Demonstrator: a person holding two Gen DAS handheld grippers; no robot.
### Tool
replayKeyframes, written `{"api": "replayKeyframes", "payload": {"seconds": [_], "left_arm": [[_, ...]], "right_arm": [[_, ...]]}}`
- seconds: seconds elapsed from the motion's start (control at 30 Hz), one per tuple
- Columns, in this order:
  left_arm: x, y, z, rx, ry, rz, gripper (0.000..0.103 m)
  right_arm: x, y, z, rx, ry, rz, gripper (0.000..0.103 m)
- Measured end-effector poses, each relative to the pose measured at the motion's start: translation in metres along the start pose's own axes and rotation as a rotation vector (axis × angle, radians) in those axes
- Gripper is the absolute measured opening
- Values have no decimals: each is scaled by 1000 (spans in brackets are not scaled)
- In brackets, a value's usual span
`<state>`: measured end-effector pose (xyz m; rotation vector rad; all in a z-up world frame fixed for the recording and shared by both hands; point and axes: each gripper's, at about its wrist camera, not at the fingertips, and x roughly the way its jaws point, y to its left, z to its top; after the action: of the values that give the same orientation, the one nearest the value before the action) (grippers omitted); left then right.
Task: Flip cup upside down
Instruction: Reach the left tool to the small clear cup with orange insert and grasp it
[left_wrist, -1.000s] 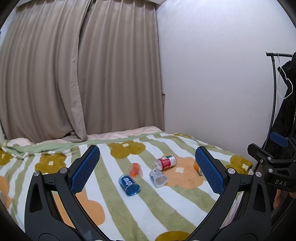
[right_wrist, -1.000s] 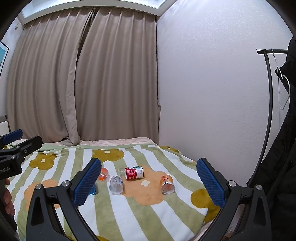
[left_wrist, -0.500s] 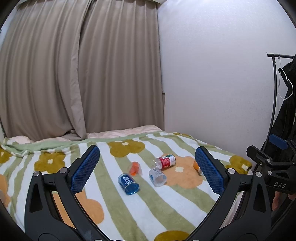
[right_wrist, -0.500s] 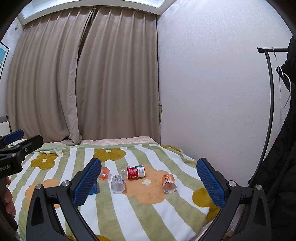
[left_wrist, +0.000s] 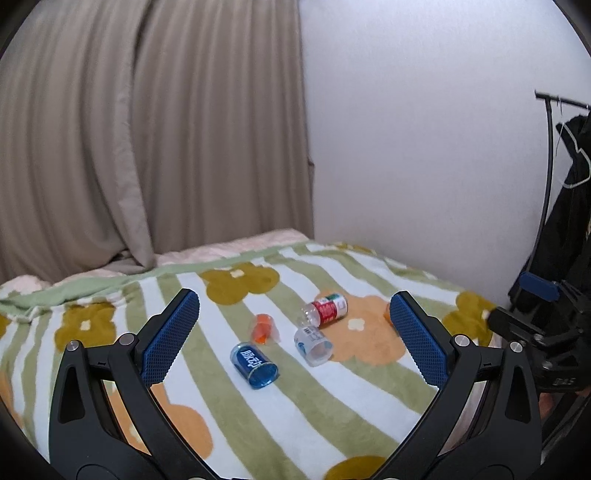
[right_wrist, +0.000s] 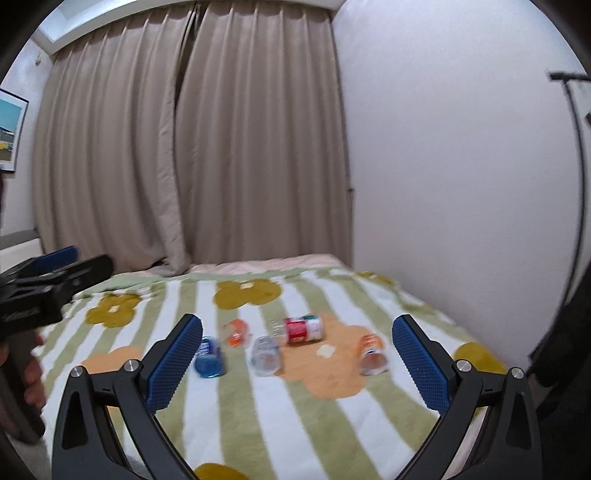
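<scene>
**Fleece bed, five small cups lying down, both grippers wide and empty**

Striped fleece blanket (left_wrist: 295, 417) with flower patches covers the bed; beige curtains (left_wrist: 147, 129) hang behind it, a white wall (left_wrist: 424, 147) stands at 2 o'clock, and a coat rack (left_wrist: 550, 166) at 3 o'clock.

Both tools hover short of the bed. The left gripper (left_wrist: 291, 339) has its jaws spread with nothing between them; the right gripper (right_wrist: 297, 360) is the same.

All the cups lie on their sides, near the blanket's middle. The blue cup (left_wrist: 254, 365) is nearest, at 6 o'clock of the cluster. A clear cup (left_wrist: 313, 345) lies just beside it at 3 o'clock, a red-labelled one (left_wrist: 327, 310) beyond that, and a small orange cup (left_wrist: 263, 328) at 12 o'clock. Another orange-labelled cup (right_wrist: 372, 354) lies apart at 3 o'clock.

These look like thin, light plastic: easily crushed, slippery, prone to roll on the soft pile. A gentle pinch across the mid-wall seems best. The close neighbours could get nudged.
</scene>
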<state>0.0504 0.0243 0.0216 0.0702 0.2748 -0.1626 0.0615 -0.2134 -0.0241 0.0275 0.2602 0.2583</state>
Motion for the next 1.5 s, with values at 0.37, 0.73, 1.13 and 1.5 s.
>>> {"api": "replayKeyframes", "payload": {"seconds": [0.37, 0.73, 1.13, 1.5], "left_arm": [[202, 53, 24, 92, 404, -115, 103], [395, 82, -52, 85, 834, -114, 103], [472, 93, -119, 24, 1033, -107, 86], [468, 96, -120, -50, 1043, -154, 66]], "right_arm": [[79, -7, -17, 48, 138, 102, 103], [170, 4, -88, 47, 337, 161, 103], [207, 22, -137, 27, 396, 211, 103], [201, 16, -134, 47, 347, 221, 103]]}}
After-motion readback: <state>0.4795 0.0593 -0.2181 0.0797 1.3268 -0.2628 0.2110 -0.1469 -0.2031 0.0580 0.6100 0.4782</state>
